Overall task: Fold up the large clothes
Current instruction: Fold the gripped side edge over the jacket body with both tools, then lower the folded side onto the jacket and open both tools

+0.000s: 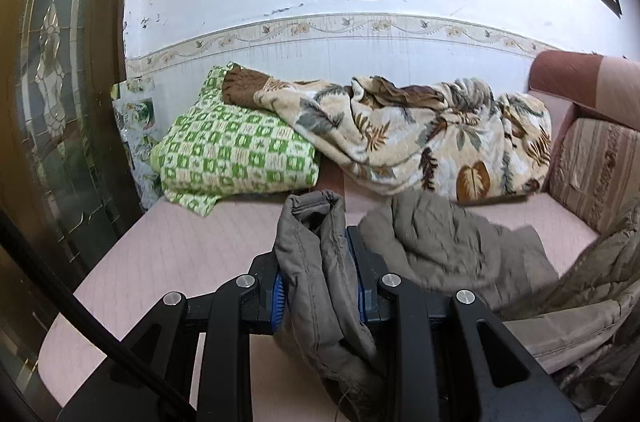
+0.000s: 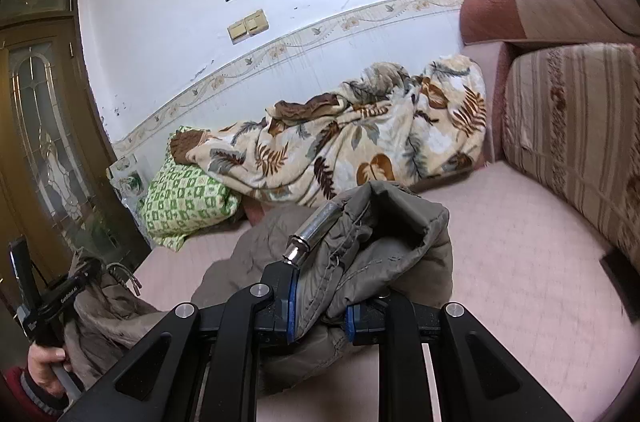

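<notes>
– What do the grippers look like?
– The left gripper (image 1: 316, 286) and right gripper (image 2: 320, 302) are black angular frames with round silver screws (image 1: 245, 280) at the joints and blue pads (image 2: 292, 296) inside the fingers. A black cable (image 1: 80, 314) runs at the near left.
– And the person?
– A red sleeve (image 2: 16, 388) with a grey striped cuff shows at the near left.

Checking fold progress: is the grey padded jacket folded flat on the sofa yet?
No. The jacket is bunched, pinched in both tongs, left and right; its middle lies rumpled on the sofa.
</notes>
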Demonstrator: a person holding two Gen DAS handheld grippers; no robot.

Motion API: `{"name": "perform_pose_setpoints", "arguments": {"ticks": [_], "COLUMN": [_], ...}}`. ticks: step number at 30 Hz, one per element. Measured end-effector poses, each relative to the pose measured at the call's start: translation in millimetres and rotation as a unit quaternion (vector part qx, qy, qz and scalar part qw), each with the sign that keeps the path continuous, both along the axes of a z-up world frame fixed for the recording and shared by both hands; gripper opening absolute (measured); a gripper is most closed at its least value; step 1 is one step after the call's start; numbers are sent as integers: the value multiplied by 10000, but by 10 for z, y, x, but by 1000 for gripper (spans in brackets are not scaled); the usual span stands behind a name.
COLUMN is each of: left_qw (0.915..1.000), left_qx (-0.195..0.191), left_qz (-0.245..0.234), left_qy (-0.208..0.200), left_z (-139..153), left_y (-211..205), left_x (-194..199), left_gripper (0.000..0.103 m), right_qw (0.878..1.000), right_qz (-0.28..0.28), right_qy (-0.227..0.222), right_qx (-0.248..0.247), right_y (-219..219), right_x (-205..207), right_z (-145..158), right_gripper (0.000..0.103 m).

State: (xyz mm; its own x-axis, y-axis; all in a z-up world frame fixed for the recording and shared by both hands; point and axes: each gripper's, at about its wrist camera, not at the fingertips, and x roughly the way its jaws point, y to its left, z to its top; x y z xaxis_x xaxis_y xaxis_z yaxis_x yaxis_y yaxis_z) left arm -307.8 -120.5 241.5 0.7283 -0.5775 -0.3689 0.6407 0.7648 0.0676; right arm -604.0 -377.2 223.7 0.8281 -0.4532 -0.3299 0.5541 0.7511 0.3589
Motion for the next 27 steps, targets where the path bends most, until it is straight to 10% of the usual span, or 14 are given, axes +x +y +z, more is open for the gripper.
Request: {"name": "perform_pose_setpoints", "arguments": {"ticks": [11,27], "left_qw": [9985,9884], "left_qx": [27,424], "left_qz": [480,1443], "left_qy": [-262,-201], "left_z": [211,-223], "left_y": [-659,-1510], "left_x": [780,2144], "left_gripper": [24,22], "right_qw": [9999,9955], "right_qz": [48,-367], "right_qy": [96,638], "right_qx": [24,589], "right_y": [-698,-1894], "right_x": [716,2045], "right_z": [175,-423], "right_gripper": [18,18]}}
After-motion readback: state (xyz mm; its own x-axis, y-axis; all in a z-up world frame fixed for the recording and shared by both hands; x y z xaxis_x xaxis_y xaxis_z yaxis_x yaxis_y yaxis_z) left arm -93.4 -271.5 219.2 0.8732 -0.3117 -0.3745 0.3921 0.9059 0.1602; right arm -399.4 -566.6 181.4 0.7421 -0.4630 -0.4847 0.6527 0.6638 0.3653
